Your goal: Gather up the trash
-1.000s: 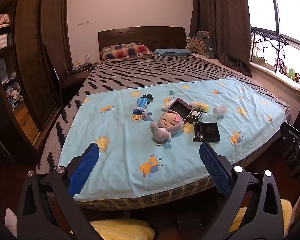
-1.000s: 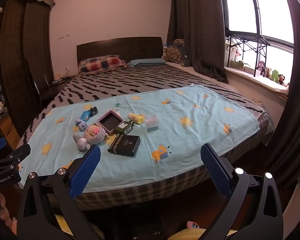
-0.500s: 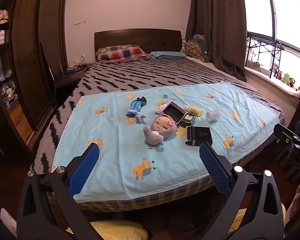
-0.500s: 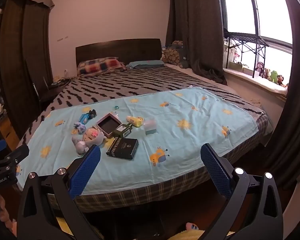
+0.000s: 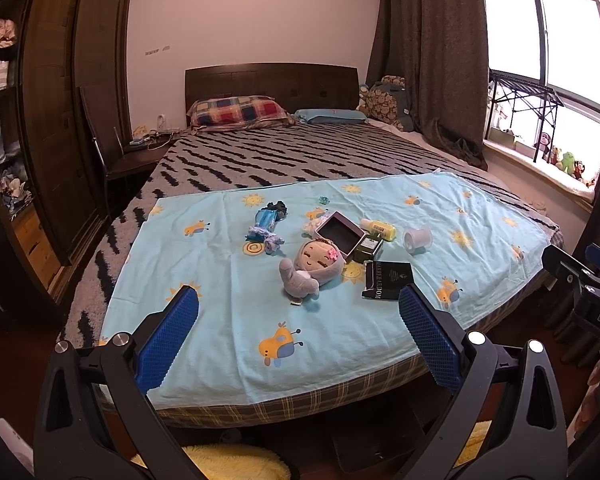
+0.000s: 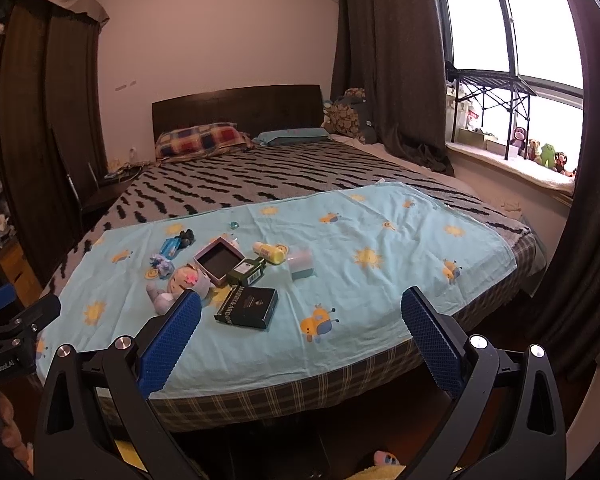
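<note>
Items lie on a light blue sheet (image 5: 228, 320) at the bed's foot: a black box (image 5: 388, 280) (image 6: 247, 306), an open purple box (image 5: 339, 235) (image 6: 219, 260), a dark green carton (image 5: 367, 249) (image 6: 247, 272), a yellow bottle (image 5: 378, 228) (image 6: 269, 252), a tipped white cup (image 5: 417, 238) (image 6: 301, 264), a blue wrapper (image 5: 265, 222) (image 6: 170, 246), and a plush doll (image 5: 310, 270) (image 6: 180, 282). My left gripper (image 5: 298, 340) is open and empty in front of the bed. My right gripper (image 6: 300, 336) is open and empty too.
A dark wardrobe (image 5: 52, 120) and a chair (image 5: 112, 160) stand left of the bed. A window sill with toys (image 6: 540, 156) and curtains (image 6: 380, 60) are on the right. A yellow mat (image 5: 232, 462) lies on the floor below.
Both grippers have pulled back and tilted up a little, so the bed and items sit slightly lower and farther. Nothing on the bed has moved.
</note>
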Demonstrator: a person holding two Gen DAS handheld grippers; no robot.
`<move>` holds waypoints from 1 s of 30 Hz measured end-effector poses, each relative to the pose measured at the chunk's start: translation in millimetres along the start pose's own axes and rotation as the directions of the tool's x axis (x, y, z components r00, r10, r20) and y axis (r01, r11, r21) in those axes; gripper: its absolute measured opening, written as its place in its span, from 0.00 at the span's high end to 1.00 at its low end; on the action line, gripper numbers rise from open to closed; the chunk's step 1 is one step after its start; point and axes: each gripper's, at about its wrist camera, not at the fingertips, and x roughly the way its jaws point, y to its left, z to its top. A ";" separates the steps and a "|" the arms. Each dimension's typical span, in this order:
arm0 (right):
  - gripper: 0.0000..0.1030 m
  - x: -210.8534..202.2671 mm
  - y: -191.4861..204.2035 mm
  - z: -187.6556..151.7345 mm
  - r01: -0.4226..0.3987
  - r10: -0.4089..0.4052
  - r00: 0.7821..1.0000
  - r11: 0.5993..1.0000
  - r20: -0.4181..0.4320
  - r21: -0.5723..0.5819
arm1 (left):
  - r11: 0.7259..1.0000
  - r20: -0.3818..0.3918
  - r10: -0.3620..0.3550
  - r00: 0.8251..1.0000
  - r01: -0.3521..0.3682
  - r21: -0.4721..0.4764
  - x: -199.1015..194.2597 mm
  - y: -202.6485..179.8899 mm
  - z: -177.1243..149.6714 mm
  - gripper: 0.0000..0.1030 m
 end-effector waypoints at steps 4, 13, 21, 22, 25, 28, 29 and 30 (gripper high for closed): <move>0.03 -0.9 -0.3 1.4 -0.002 0.001 1.000 1.000 0.002 0.005 | 1.000 0.003 -0.008 1.000 0.008 -0.004 -2.1 1.6 -0.4 0.08; 0.03 -1.2 -1.8 0.0 -0.003 0.003 1.000 1.000 0.006 0.014 | 1.000 0.003 -0.012 1.000 0.012 0.002 -0.6 -1.7 0.8 0.08; 0.03 -0.6 -3.0 -2.1 -0.011 0.011 1.000 1.000 0.007 0.025 | 1.000 0.004 -0.016 1.000 0.016 -0.002 -1.3 -3.3 -0.3 0.08; 0.03 -0.5 -3.4 -2.7 -0.013 0.013 1.000 1.000 0.007 0.027 | 1.000 0.005 -0.018 1.000 0.018 -0.002 -2.4 -3.0 -1.3 0.08; 0.03 -0.5 -5.1 -3.9 -0.015 0.015 1.000 0.999 0.008 0.034 | 1.000 0.002 -0.022 1.000 0.022 -0.006 -2.2 -3.1 -1.4 0.08; 0.03 -0.2 -6.0 -4.4 -0.018 0.018 1.000 0.999 0.007 0.034 | 1.000 0.003 -0.022 1.000 0.022 -0.005 -2.1 -4.0 -1.1 0.08; 0.03 0.2 -5.8 -4.6 -0.018 0.018 1.000 0.999 0.007 0.035 | 1.000 0.003 -0.021 1.000 0.021 -0.005 -2.1 -4.3 -0.9 0.08; 0.03 -0.1 -6.1 -4.5 -0.019 0.018 1.000 0.999 0.007 0.036 | 1.000 0.003 -0.021 1.000 0.021 -0.005 -1.9 -4.6 -0.7 0.08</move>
